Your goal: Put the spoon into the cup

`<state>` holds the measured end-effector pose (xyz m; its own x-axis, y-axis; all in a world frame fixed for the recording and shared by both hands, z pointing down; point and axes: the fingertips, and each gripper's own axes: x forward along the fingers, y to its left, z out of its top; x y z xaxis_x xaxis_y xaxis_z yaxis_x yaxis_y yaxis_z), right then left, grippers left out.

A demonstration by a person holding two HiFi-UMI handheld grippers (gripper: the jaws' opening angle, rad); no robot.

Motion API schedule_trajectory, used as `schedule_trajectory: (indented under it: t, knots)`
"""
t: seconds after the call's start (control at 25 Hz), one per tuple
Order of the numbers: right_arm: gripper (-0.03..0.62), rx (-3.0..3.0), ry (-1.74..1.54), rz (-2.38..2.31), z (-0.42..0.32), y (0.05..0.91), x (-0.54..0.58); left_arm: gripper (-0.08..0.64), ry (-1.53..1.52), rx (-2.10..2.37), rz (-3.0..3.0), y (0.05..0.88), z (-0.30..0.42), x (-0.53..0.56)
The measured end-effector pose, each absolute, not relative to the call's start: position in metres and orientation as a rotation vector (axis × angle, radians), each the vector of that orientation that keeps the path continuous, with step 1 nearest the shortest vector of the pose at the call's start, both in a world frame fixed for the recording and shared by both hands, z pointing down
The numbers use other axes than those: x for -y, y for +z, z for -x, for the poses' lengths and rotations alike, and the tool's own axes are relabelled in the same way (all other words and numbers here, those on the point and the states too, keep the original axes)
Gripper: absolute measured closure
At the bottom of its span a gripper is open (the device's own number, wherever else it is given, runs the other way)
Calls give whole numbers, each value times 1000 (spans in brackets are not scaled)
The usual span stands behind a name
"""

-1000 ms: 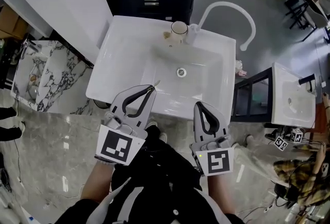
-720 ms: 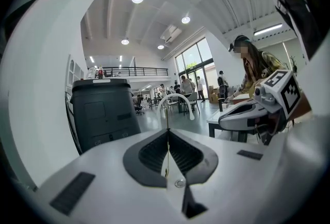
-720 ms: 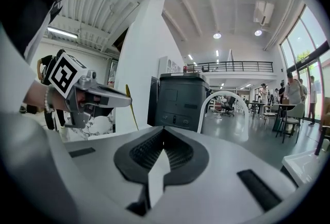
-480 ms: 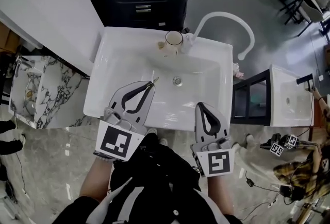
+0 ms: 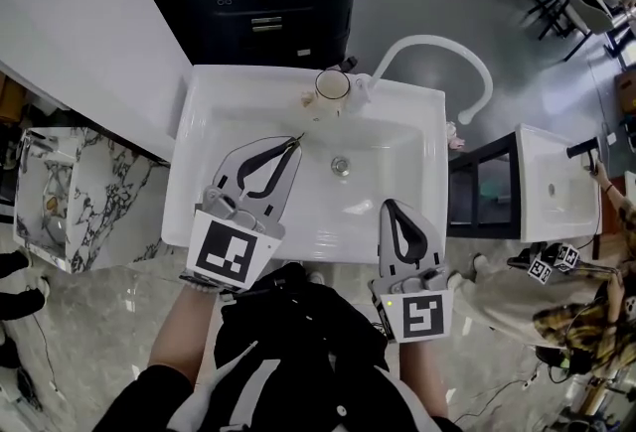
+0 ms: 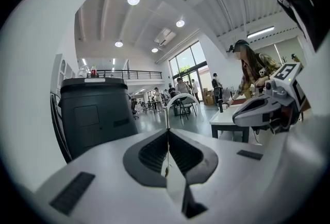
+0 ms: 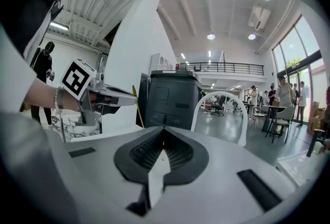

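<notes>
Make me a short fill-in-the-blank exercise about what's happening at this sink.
The left hand-held gripper is shut on a thin metal ____.
The pale round cup stands on the white ceramic sink's back rim, beside the curved white ____.
The right hand-held gripper is shut and holds ____.
Missing words: spoon; faucet; nothing.

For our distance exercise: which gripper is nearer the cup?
Left. The left gripper is over the sink, just short of the cup; the right gripper is at the sink's front edge.
</notes>
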<state>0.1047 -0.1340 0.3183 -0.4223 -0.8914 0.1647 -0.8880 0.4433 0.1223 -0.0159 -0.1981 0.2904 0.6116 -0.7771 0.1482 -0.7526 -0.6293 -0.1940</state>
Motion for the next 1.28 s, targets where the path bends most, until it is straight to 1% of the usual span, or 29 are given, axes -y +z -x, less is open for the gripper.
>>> schedule_trajectory:
  t: [0.68,1.0,1.28]
  knots:
    - [591,2432,8,-1626,-92,327,150,554,-257,-1184,2719,291,13,248]
    - [592,2445,21,-1574,-95,332,162,554,-267,-1185,2722,296,1,270]
    - [591,2461,33,-1535,-105,340,181,554,-299,-1204,2707,317,-11,303]
